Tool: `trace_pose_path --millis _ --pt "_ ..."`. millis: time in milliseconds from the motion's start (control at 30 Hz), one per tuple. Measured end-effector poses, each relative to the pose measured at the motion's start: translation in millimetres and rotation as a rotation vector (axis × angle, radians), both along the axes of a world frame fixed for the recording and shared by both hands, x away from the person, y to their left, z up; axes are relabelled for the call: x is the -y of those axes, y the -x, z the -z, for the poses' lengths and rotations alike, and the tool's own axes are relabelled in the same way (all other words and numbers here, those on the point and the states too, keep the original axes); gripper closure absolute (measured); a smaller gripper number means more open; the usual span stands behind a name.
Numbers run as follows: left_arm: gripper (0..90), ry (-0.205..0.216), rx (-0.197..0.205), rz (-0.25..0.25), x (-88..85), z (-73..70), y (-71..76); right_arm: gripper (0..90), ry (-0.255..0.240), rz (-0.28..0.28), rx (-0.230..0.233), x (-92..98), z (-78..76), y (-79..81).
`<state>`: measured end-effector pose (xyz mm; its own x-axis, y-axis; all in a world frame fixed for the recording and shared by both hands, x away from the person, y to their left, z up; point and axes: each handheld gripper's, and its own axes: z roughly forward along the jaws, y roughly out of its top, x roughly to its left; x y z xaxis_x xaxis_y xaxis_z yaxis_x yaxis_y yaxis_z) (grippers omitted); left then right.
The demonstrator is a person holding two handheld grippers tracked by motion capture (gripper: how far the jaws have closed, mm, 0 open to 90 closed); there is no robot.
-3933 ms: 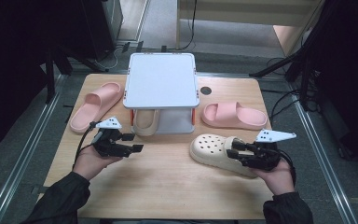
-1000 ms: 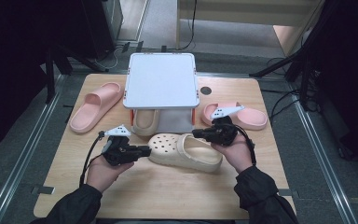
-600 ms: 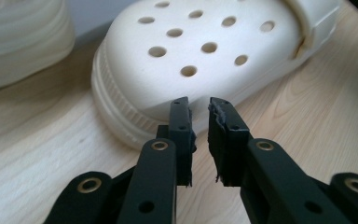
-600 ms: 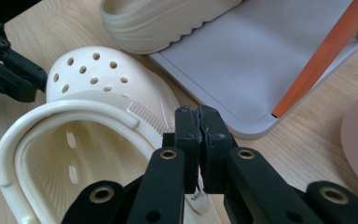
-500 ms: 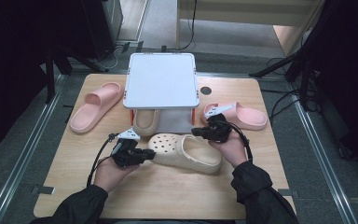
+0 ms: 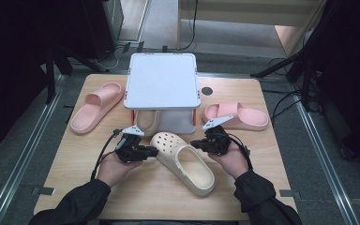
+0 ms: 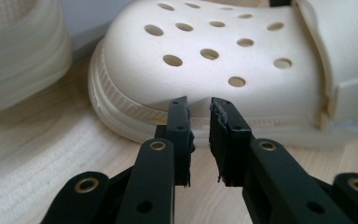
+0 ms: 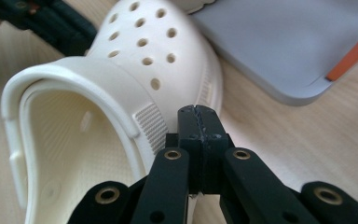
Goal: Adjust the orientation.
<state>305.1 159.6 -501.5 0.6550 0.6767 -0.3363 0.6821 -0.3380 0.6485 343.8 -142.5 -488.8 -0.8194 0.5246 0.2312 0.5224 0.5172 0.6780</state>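
Cream clog (image 6: 183, 159), pink slides (image 6: 95, 107) flanking white shelf (image 6: 163, 80)

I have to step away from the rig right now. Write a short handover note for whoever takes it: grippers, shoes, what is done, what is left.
Left gripper: fingers slightly apart, empty, tips at the toe edge of the cream clog.
Right gripper: shut, empty, tip beside the clog's right side near the strap.
Things: the clog lies on the table in front of the white rack, toe toward it, free of both grippers. A second cream clog sits under the rack. One pink slide lies left of the rack, another pink slide right of it.
Done: one clog under the rack.
Left, probably: nudge the loose clog in beside it; the slides are untouched.
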Motion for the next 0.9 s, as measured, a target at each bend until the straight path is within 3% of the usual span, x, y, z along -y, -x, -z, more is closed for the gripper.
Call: trace_pose_path --millis 167,267,400,600,667,900 --pt "76.5 0.002 0.002 -0.002 3.2 -0.1 -8.8 90.0 0.003 0.001 -0.006 -1.1 -0.5 13.7" --pt "77.5 0.006 0.003 0.015 8.7 -0.6 -14.2 90.0 0.01 0.004 0.028 -1.8 -1.4 24.9" --pt "78.4 -0.004 0.011 0.042 16.6 -1.7 -18.5 90.0 -0.006 0.059 0.025 1.6 -1.5 39.6" --pt "79.0 -0.021 0.029 0.066 26.7 -3.1 -24.7 90.0 -0.016 0.074 0.025 5.5 -0.1 49.0" --pt "78.4 -0.009 0.035 0.07 27.6 -1.6 -26.6 90.0 -0.024 0.08 0.018 6.5 0.4 50.2" --pt "76.9 -0.015 0.026 0.08 27.9 -4.5 -29.9 85.1 -0.031 0.085 0.012 7.9 0.7 51.4"
